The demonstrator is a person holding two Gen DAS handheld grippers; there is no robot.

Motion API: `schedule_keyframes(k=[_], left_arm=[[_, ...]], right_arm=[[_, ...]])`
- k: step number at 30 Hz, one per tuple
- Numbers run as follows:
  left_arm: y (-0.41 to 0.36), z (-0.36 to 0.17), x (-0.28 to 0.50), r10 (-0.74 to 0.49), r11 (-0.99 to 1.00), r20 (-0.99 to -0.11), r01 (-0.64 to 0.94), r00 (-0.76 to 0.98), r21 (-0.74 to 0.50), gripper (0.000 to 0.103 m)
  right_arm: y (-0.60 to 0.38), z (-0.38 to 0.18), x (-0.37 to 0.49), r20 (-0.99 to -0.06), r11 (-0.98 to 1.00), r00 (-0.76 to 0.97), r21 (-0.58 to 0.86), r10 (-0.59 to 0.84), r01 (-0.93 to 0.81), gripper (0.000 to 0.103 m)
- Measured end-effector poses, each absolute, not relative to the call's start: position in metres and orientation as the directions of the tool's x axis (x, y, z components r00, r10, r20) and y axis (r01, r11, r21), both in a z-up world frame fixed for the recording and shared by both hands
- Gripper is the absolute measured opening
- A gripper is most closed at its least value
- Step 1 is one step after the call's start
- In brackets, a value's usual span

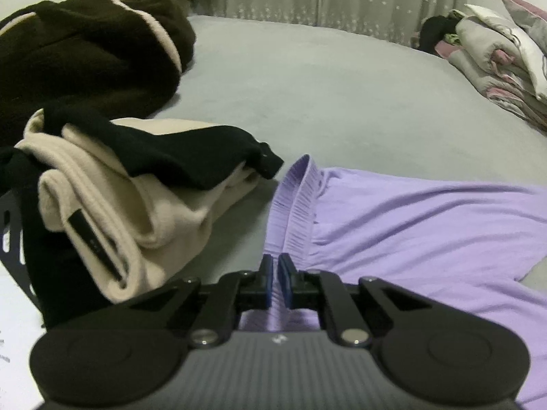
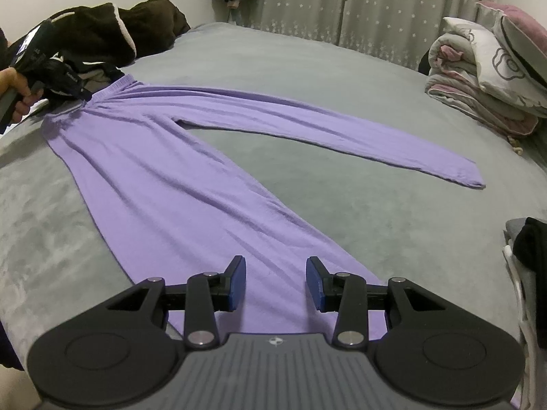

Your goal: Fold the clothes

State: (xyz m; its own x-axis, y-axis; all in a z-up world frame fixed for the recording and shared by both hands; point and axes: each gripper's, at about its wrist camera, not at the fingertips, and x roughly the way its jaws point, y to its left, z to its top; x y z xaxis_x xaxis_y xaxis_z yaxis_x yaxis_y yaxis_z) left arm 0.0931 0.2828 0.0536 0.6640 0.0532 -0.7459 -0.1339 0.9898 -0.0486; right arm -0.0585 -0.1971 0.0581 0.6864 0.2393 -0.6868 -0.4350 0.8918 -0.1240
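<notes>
Right wrist view shows the purple trousers point(image 2: 164, 171) spread flat on the grey bed point(image 2: 342, 68), legs splayed apart, so I'd say no fold is made yet. A cream and black bundle point(image 1: 130, 198) at ten o'clock in the left view looks already folded, and a brown fleece point(image 1: 85, 51) beyond it lies heaped, so work remains. The left gripper point(image 1: 275, 280) has its jaws pinched shut at the waistband point(image 1: 294, 205), purple cloth apparently caught between the pads. The right gripper point(image 2: 275, 283) hangs over the near leg's cuff end at six o'clock, jaws partly apart, gripping nothing.
</notes>
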Motion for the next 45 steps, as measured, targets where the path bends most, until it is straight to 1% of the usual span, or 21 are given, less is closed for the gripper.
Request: schedule_keyframes(k=[5,7,8,9,10,11,12,14,15,18,21,24,30,35,41,45], left_arm=[[0.283,0.052,0.092,0.041,0.99,-0.746,-0.127,0.664,-0.059,0.006],[0.284,0.05,0.092,0.03,0.99,-0.749,-0.124,0.661,-0.07,0.009],[0.284,0.049,0.093,0.026,0.99,-0.753,-0.121,0.658,-0.071,0.011],[0.284,0.047,0.093,0.022,0.99,-0.756,-0.118,0.654,-0.073,0.02],[0.284,0.045,0.094,0.015,0.991,-0.758,-0.113,0.652,-0.078,0.025],[0.284,0.044,0.094,0.007,0.991,-0.76,-0.107,0.65,-0.083,0.032],[0.283,0.042,0.095,-0.002,0.991,-0.762,-0.102,0.648,-0.088,0.034],[0.281,0.04,0.096,0.002,0.992,-0.763,-0.099,0.647,-0.081,0.033],[0.28,0.04,0.096,0.005,0.992,-0.763,-0.098,0.646,-0.076,0.026],[0.28,0.041,0.098,0.015,0.991,-0.764,-0.109,0.645,-0.072,0.014],[0.28,0.043,0.096,0.029,0.991,-0.76,-0.12,0.65,-0.065,0.011],[0.28,0.045,0.096,0.072,0.988,-0.753,-0.151,0.654,-0.037,0.009],[0.28,0.048,0.094,0.137,0.981,-0.738,-0.192,0.661,0.01,0.008],[0.284,0.052,0.095,0.162,0.973,-0.725,-0.232,0.67,0.003,0.008],[0.292,0.049,0.099,0.17,0.965,-0.734,-0.26,0.657,-0.009,0.008],[0.295,0.045,0.1,0.139,0.966,-0.747,-0.254,0.65,-0.041,0.008]], right_arm=[[-0.196,0.057,-0.058,-0.689,0.893,0.684,-0.121,0.239,-0.433,0.039],[-0.195,0.057,-0.058,-0.69,0.892,0.683,-0.122,0.24,-0.436,0.039],[-0.194,0.056,-0.058,-0.691,0.891,0.682,-0.123,0.24,-0.438,0.039],[-0.193,0.056,-0.058,-0.691,0.89,0.682,-0.123,0.239,-0.438,0.04],[-0.192,0.056,-0.058,-0.692,0.891,0.682,-0.124,0.239,-0.438,0.041],[-0.192,0.056,-0.058,-0.692,0.891,0.682,-0.125,0.238,-0.437,0.046],[-0.192,0.056,-0.059,-0.69,0.891,0.684,-0.126,0.237,-0.436,0.05],[-0.191,0.056,-0.059,-0.688,0.89,0.685,-0.129,0.237,-0.438,0.05],[-0.191,0.056,-0.059,-0.688,0.89,0.685,-0.128,0.239,-0.439,0.05],[-0.193,0.056,-0.059,-0.69,0.889,0.684,-0.128,0.238,-0.439,0.05],[-0.194,0.056,-0.058,-0.69,0.89,0.684,-0.129,0.236,-0.438,0.05],[-0.194,0.056,-0.059,-0.689,0.89,0.686,-0.13,0.236,-0.437,0.05],[-0.194,0.056,-0.059,-0.687,0.888,0.688,-0.138,0.232,-0.438,0.05],[-0.194,0.055,-0.059,-0.687,0.89,0.689,-0.139,0.23,-0.435,0.05],[-0.196,0.055,-0.058,-0.687,0.892,0.69,-0.137,0.228,-0.431,0.05],[-0.196,0.055,-0.058,-0.69,0.889,0.687,-0.139,0.229,-0.436,0.05]])
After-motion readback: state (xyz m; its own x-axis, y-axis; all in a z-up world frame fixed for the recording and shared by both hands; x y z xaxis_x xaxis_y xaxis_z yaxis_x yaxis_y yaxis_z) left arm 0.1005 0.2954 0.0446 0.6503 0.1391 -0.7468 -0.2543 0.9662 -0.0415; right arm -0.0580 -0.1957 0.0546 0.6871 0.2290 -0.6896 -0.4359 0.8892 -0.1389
